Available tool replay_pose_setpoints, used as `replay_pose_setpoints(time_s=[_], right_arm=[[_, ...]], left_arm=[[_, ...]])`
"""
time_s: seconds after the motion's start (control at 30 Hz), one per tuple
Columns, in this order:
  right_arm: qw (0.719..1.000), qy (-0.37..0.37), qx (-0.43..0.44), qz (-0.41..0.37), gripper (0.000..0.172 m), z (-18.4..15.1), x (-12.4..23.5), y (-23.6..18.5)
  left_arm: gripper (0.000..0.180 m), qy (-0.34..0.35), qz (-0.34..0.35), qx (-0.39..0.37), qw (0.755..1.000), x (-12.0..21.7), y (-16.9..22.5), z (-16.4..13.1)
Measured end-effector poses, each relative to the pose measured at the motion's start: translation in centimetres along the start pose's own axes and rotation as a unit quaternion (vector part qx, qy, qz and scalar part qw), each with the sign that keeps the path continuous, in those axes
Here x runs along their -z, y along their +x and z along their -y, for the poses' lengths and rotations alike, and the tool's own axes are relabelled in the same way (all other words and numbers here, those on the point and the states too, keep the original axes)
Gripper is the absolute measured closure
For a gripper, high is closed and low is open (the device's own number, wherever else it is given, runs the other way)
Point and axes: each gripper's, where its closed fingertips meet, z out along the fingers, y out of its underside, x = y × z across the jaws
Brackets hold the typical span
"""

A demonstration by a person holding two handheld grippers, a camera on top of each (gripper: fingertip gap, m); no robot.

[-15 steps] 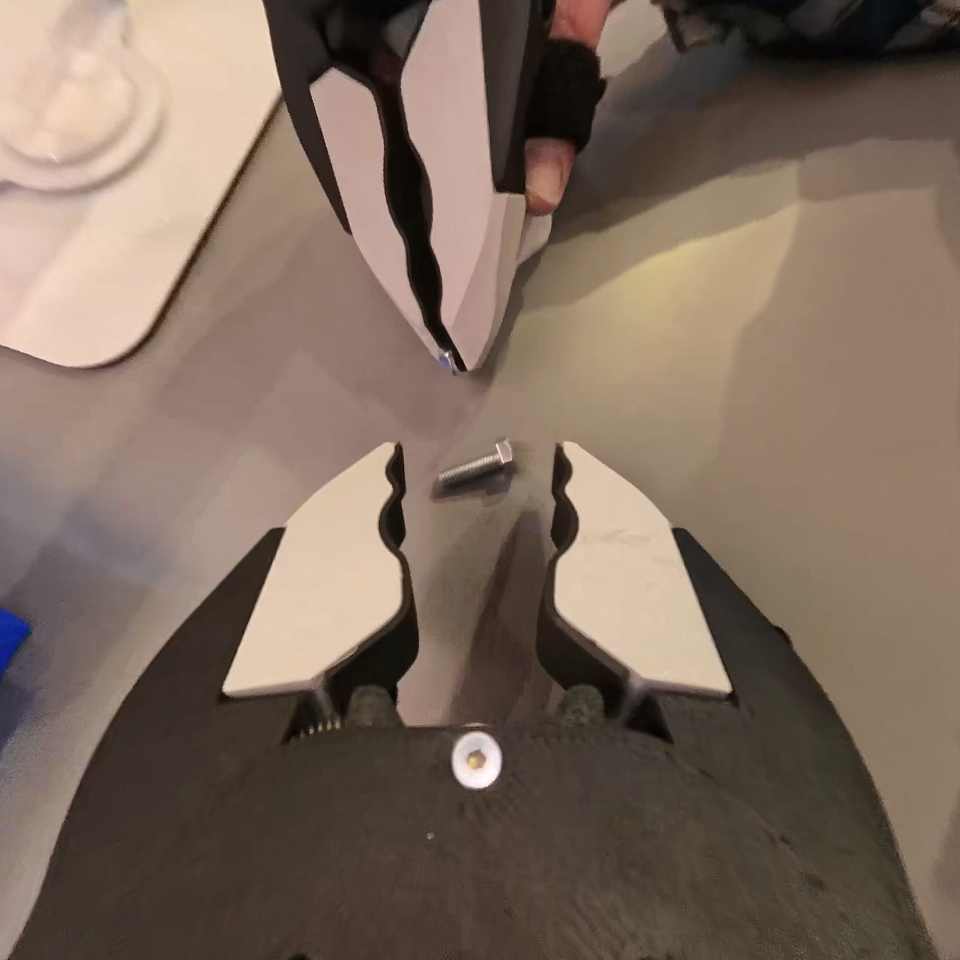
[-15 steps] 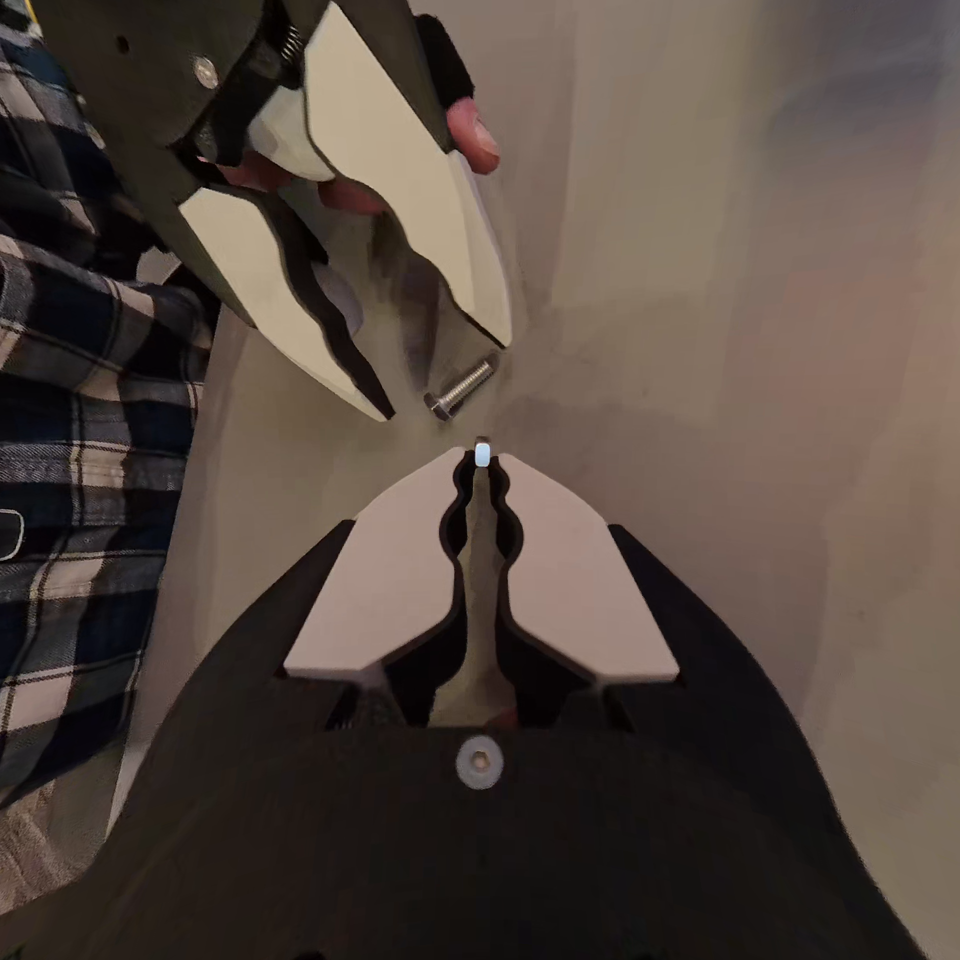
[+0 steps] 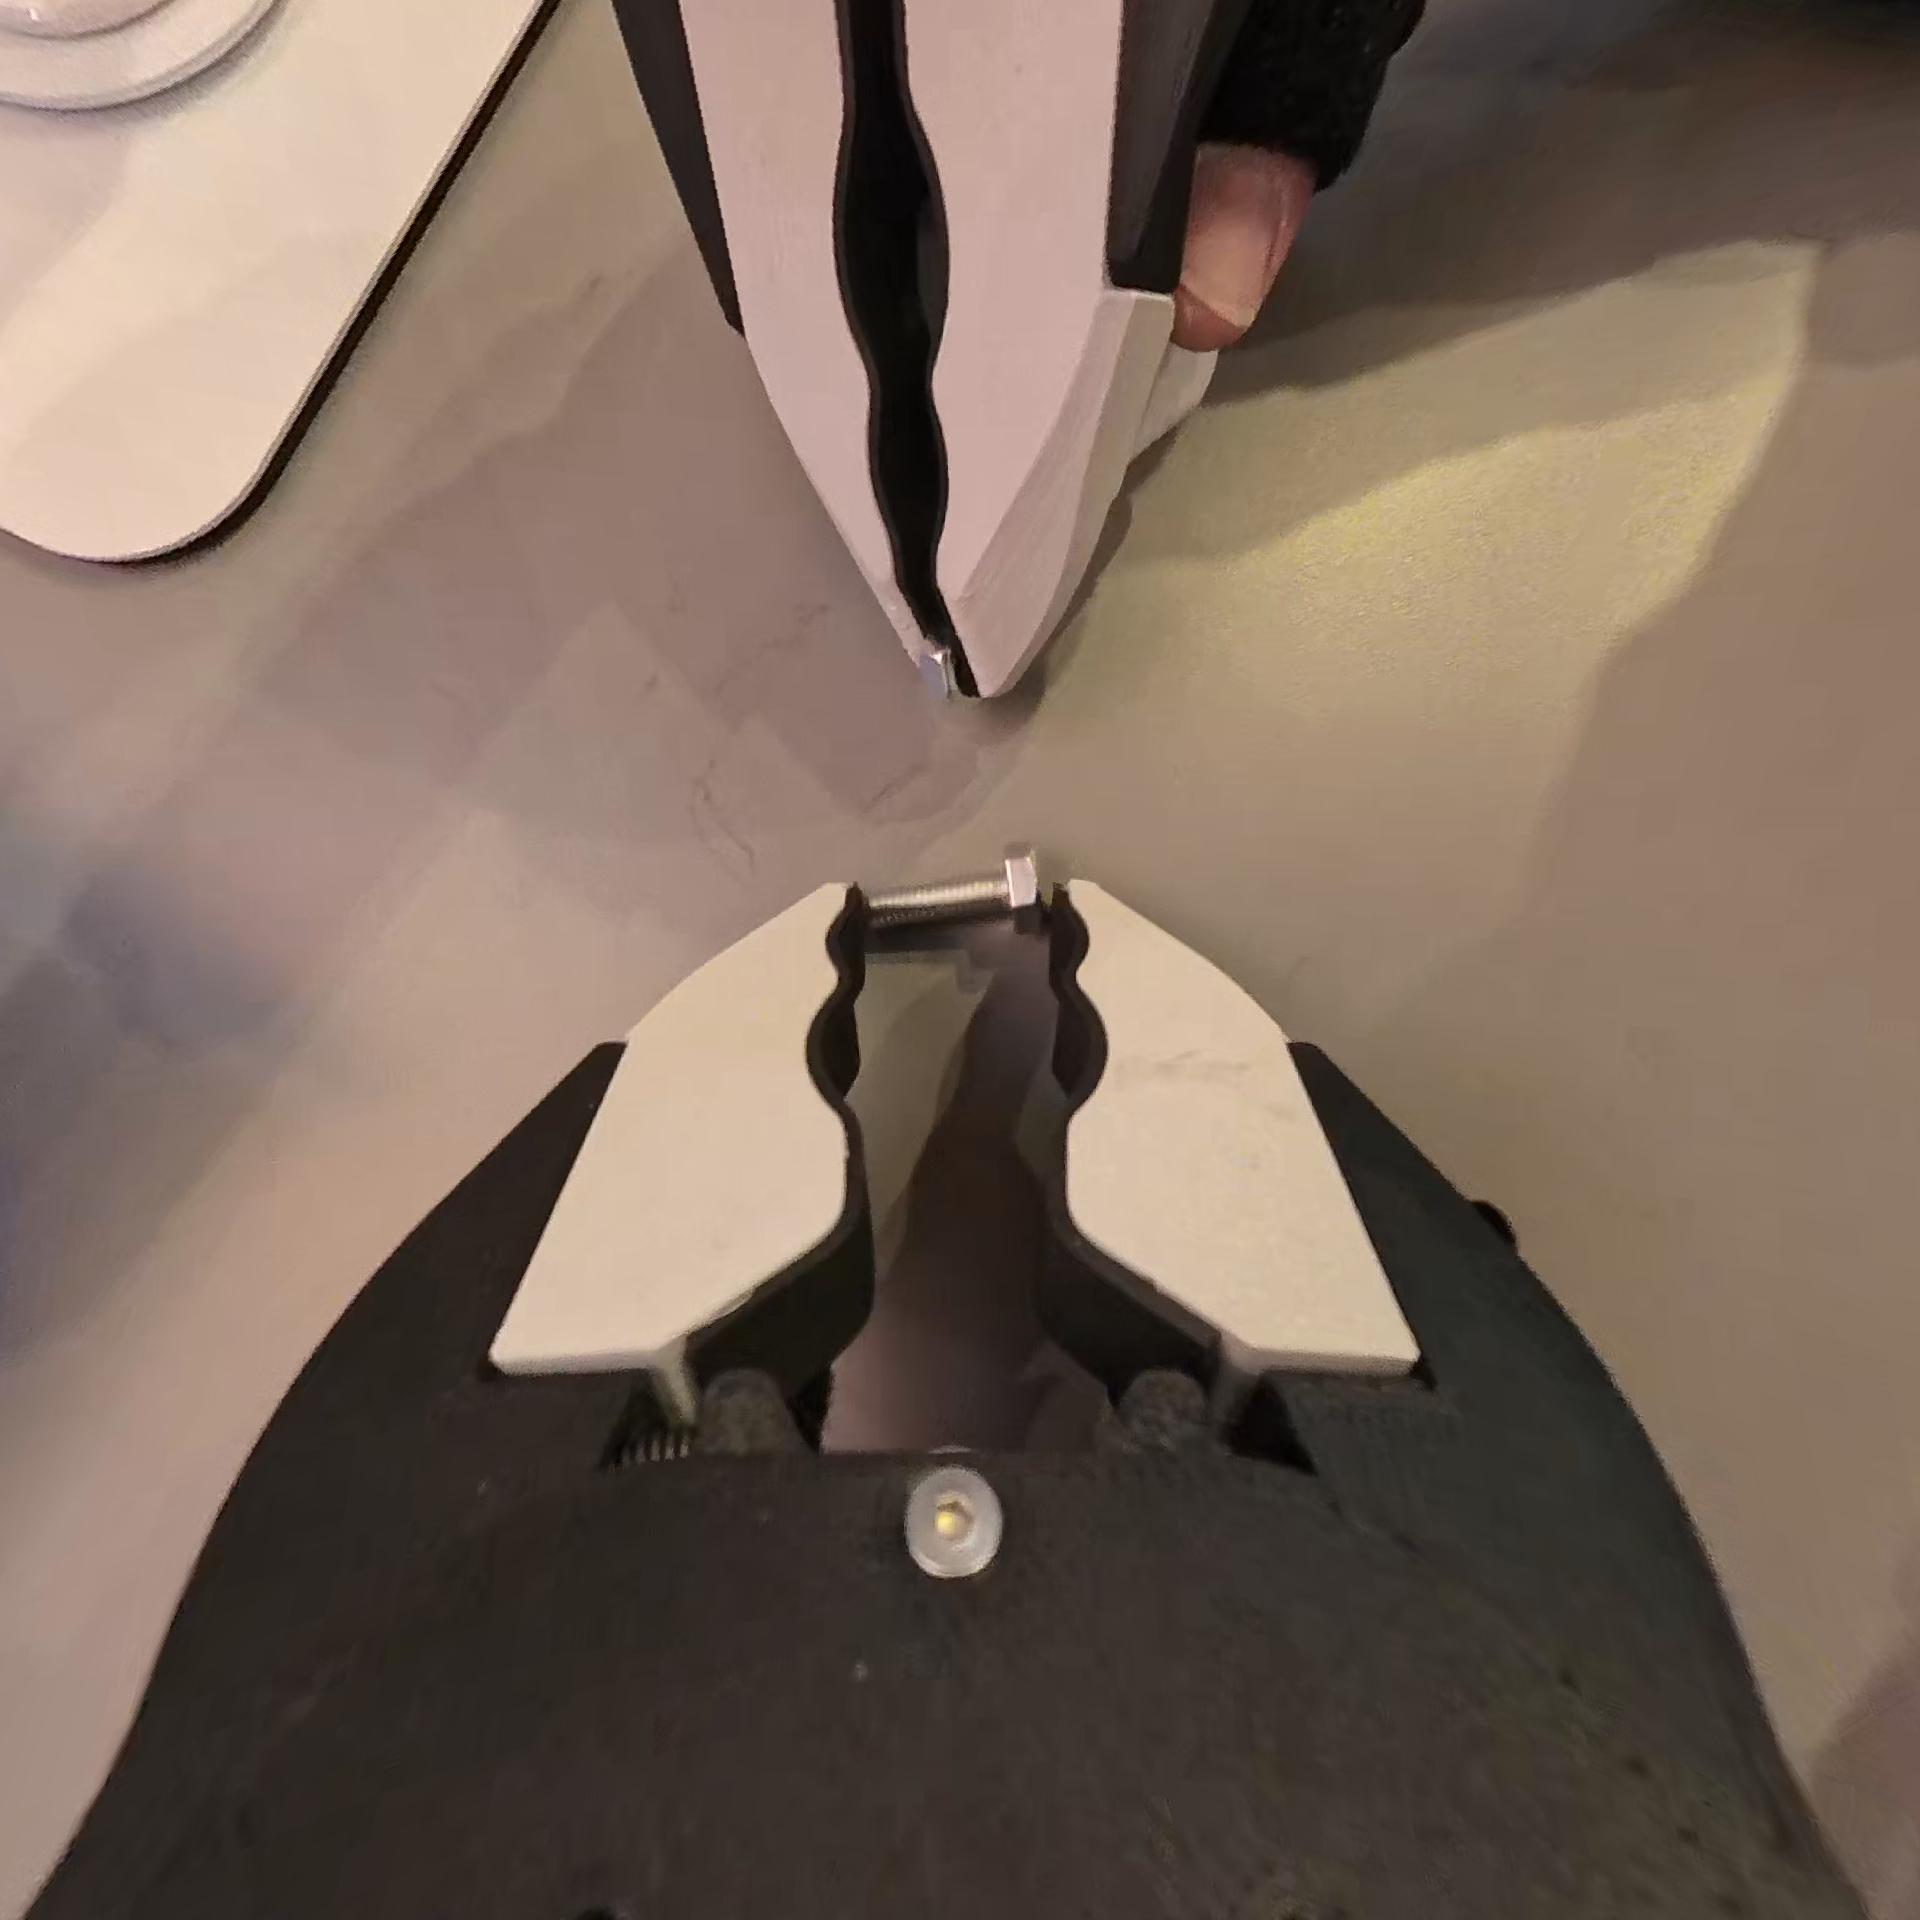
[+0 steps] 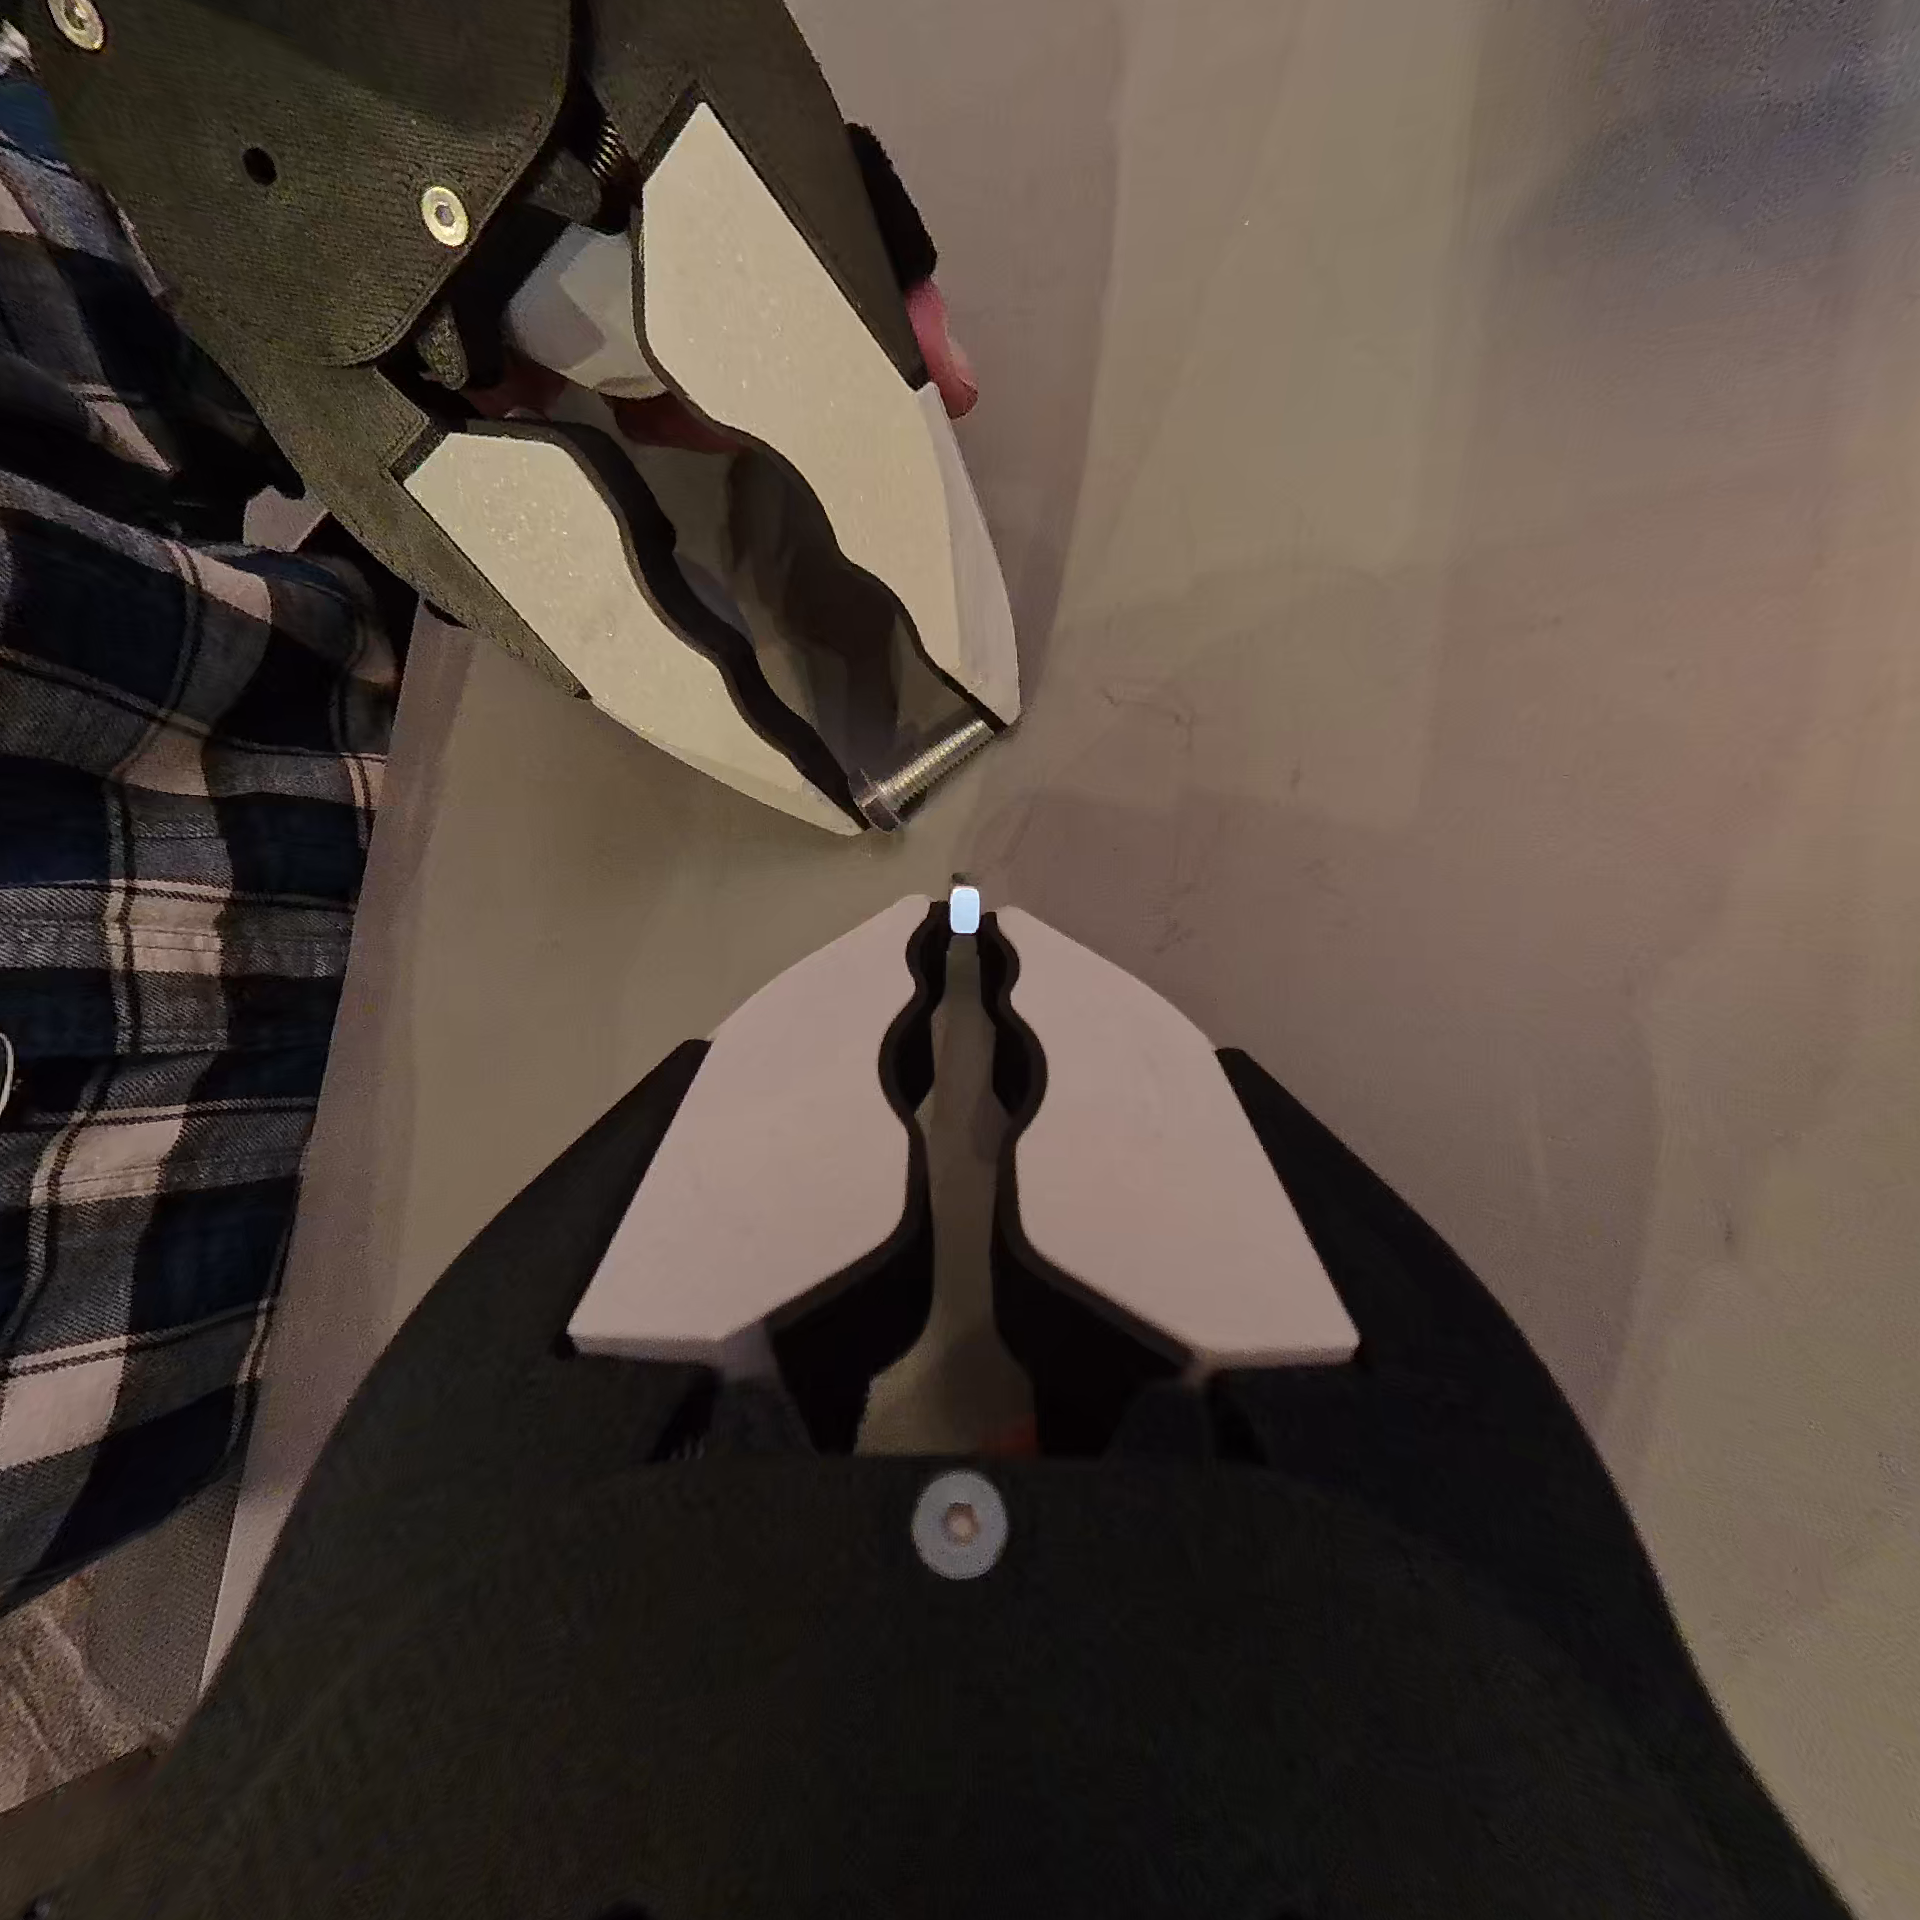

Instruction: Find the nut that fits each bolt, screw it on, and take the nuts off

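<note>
Silver hex-head steel bolt (image 3: 951, 902) lies crosswise between the tips of the left gripper (image 3: 954, 914), thread end at one black pad, head at the other; the jaws stand partly open, clamped on its two ends. Right gripper (image 4: 964, 914), nearly closed, pinches a small shiny metal nut (image 4: 964, 912). Grey tabletop (image 3: 1455, 727) lies below; whether the bolt touches it is unclear.

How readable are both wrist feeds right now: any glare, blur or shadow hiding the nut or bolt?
Left wrist view: bolt sharp, dark gripper shadow beneath it, table patchy with a warm light pool, left edge smeared. Right wrist view: nut glares white, its facets washed out; edges bent by the wide lens.
</note>
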Motion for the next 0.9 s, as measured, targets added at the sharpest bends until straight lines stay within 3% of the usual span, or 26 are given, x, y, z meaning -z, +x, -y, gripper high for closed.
replay_pose_setpoints(time_s=[0.3, 0.53, 0.63, 0.73, 0.9], right_arm=[[1.000, -0.003, -0.017, 0.014, 0.165, -0.1, 0.0, -0.2], [1.000, -0.006, -0.010, 0.007, 0.151, 0.0, 0.2, -0.2], [0.999, 0.040, -0.009, 0.011, 0.151, 1.5, 1.0, -0.5], [0.992, 0.111, -0.019, 0.060, 0.154, 3.6, 1.7, -1.7], [0.967, 0.207, -0.058, 0.135, 0.163, 5.8, 3.0, -2.5]], left_arm=[[0.149, 0.011, -0.007, -0.004, 1.000, -0.2, -0.3, 0.2], [0.149, 0.049, 0.032, -0.057, 0.997, 0.7, -1.0, 1.4], [0.149, 0.084, 0.074, -0.112, 0.987, 1.7, -1.4, 2.7], [0.149, 0.122, 0.138, -0.180, 0.966, 2.8, -2.2, 4.3], [0.149, 0.161, 0.189, -0.264, 0.932, 3.9, -2.4, 5.8]])
